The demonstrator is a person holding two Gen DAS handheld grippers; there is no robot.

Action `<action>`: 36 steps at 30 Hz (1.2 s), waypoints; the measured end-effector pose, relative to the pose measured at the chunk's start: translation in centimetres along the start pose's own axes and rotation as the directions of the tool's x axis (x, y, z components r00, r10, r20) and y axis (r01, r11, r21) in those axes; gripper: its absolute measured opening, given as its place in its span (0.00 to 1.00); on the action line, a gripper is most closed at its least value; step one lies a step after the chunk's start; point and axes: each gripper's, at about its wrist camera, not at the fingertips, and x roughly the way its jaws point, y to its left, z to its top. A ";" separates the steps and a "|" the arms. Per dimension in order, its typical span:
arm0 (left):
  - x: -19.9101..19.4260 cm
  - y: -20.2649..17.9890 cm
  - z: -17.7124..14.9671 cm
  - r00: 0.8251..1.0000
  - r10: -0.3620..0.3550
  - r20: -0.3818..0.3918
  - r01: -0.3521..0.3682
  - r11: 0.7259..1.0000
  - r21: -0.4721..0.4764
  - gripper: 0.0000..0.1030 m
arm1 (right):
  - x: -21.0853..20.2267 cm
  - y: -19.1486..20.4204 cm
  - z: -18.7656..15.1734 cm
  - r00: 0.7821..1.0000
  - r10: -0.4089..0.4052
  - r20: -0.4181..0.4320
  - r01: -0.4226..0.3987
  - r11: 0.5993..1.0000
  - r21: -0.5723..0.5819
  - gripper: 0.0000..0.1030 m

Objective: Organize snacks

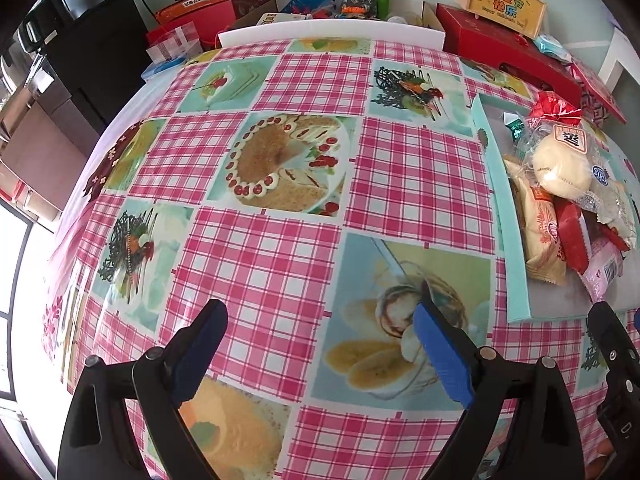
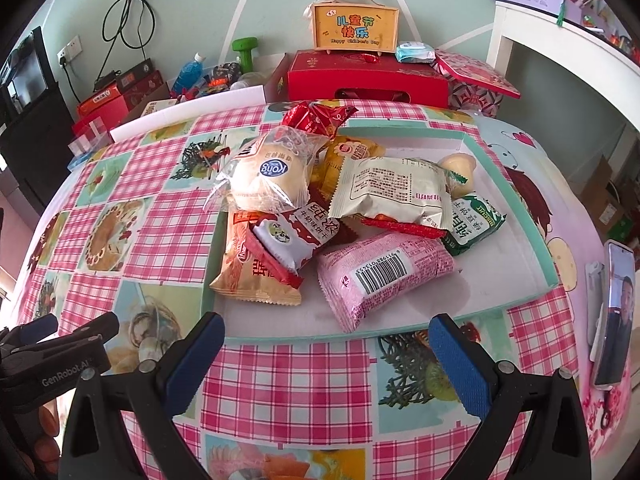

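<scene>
A shallow teal-edged tray (image 2: 516, 216) lies on the pink checked tablecloth and holds a pile of wrapped snacks: a pink packet with a barcode (image 2: 384, 276), a clear-wrapped bun (image 2: 272, 180), a silver packet (image 2: 396, 192), a green biscuit packet (image 2: 474, 220), a tan packet (image 2: 240, 268). My right gripper (image 2: 326, 344) is open and empty, just in front of the tray's near edge. My left gripper (image 1: 320, 332) is open and empty over bare cloth, left of the tray (image 1: 498, 200). The bun (image 1: 564, 164) shows at the right of the left wrist view.
Red gift boxes (image 2: 368, 80) and an orange handled box (image 2: 354, 26) stand behind the tray. More boxes, a blue bottle (image 2: 188, 74) and a green dumbbell (image 2: 244, 54) line the back. A phone (image 2: 614, 316) stands at the right. A white foam board (image 1: 332, 34) lies at the table's far edge.
</scene>
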 end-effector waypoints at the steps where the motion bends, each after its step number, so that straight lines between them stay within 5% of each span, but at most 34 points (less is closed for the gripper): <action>1: 0.0 0.0 0.0 1.000 -0.002 -0.001 0.002 1.000 0.001 0.91 | 0.0 0.0 0.0 1.000 -0.001 -0.001 0.001 1.000 0.002 1.00; 36: 1.5 -0.9 0.1 0.998 -0.040 -0.054 0.042 0.999 0.024 0.92 | 0.8 -1.2 -0.1 0.999 0.003 -0.034 -0.002 0.999 0.039 1.00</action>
